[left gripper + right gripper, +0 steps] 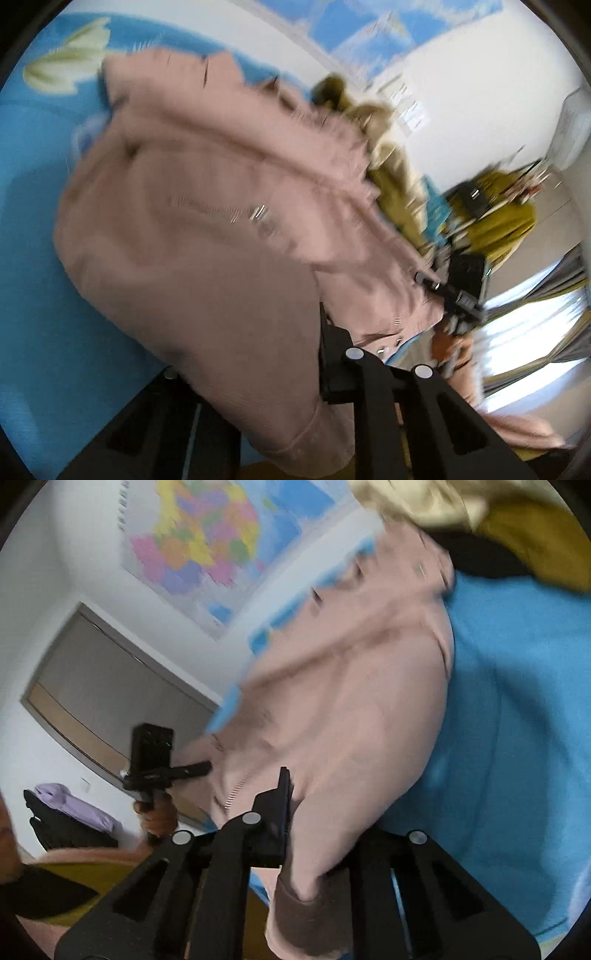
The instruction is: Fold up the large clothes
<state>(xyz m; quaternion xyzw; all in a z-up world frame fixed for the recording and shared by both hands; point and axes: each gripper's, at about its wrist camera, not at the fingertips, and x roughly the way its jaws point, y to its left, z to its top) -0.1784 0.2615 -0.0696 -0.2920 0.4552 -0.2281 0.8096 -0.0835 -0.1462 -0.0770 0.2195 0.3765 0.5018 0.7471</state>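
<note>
- The pink garment (207,221) fills the middle of the left wrist view, lying on a blue sheet (33,206) and draped over both tools.
- The left gripper (295,373), at the lower centre, is pinching the garment's hem.
- The right gripper (314,834), at the lower centre of its own view, is pressed onto a cuffed edge.
- This looks like the lift that starts a fold.
- Next, both hands should probably carry the edges across together, keeping the cloth taut.
</note>
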